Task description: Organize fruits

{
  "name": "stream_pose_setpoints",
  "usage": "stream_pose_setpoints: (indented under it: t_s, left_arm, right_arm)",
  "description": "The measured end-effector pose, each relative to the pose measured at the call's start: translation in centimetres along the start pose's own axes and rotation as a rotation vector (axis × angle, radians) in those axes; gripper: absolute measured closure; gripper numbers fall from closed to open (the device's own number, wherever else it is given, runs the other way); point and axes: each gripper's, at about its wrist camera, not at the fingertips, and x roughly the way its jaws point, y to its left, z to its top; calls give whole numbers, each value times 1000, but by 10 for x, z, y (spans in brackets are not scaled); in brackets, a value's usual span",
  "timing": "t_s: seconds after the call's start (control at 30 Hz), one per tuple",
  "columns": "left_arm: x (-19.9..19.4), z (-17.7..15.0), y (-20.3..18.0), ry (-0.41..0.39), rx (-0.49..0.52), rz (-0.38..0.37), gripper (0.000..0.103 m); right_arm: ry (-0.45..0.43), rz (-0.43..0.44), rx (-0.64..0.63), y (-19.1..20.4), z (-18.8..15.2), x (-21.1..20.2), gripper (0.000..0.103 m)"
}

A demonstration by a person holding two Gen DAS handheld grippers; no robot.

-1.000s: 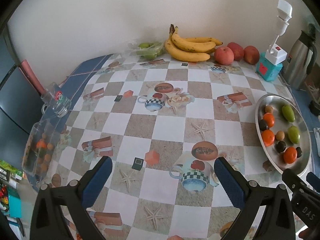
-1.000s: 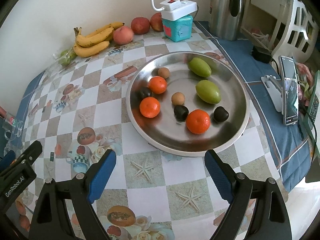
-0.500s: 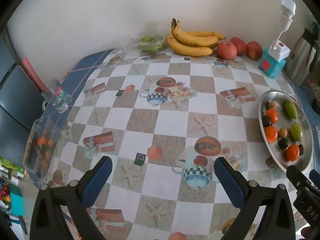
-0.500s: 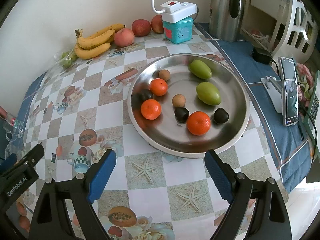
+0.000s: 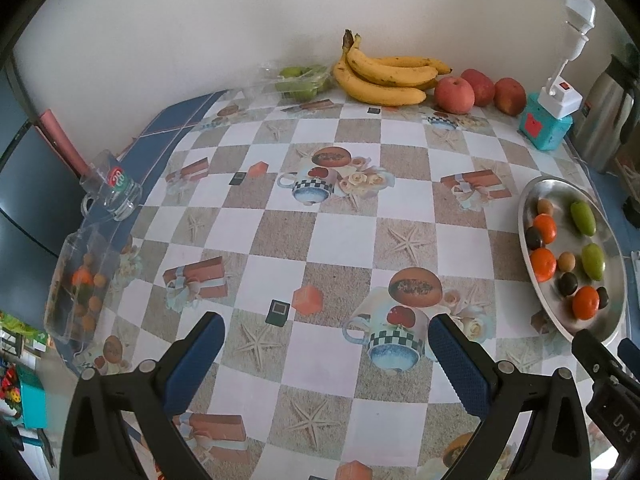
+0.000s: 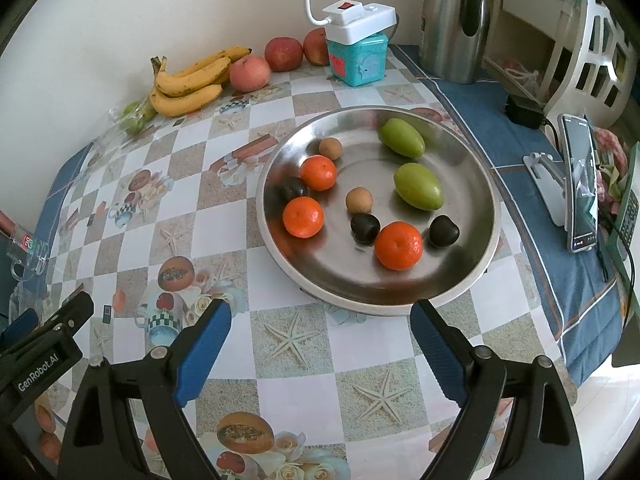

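A: Non-task items, table's far edge: teal box [image 6: 357, 60] with a white switch unit [image 6: 360, 20] sitting on it; steel kettle [image 6: 454, 20] at the far right corner.

B: Right edge: phone [image 6: 581, 182] upright on a white stand [image 6: 548, 184].

A: Left edge: glass mug [image 5: 112, 190], red-green label. Checkered tablecloth [image 5: 340, 240] printed with starfish, teacups.

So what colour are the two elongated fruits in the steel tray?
Green, both elongated fruits; the right wrist view shows them best, lying in the steel tray.
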Motion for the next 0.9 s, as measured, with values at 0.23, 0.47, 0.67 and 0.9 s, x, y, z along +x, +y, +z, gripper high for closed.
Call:
stream_pose_setpoints:
  t_s: [0.23, 0.47, 0.67, 0.9]
  left_arm:
    - [0, 0, 0, 1, -1, 0, 0]
    - [0, 0, 0, 0, -2, -1, 0]
    - [0, -1, 1, 1, -2, -1, 0]
    - [1, -1, 1, 4, -1, -3, 0]
  right_arm:
    - [5, 2, -4, -1, 0, 2, 11]
    - [4, -4, 6, -3, 1, 1, 11]
    - [5, -4, 6, -4, 1, 1, 11]
    - [11, 7, -9, -1, 0, 2, 11]
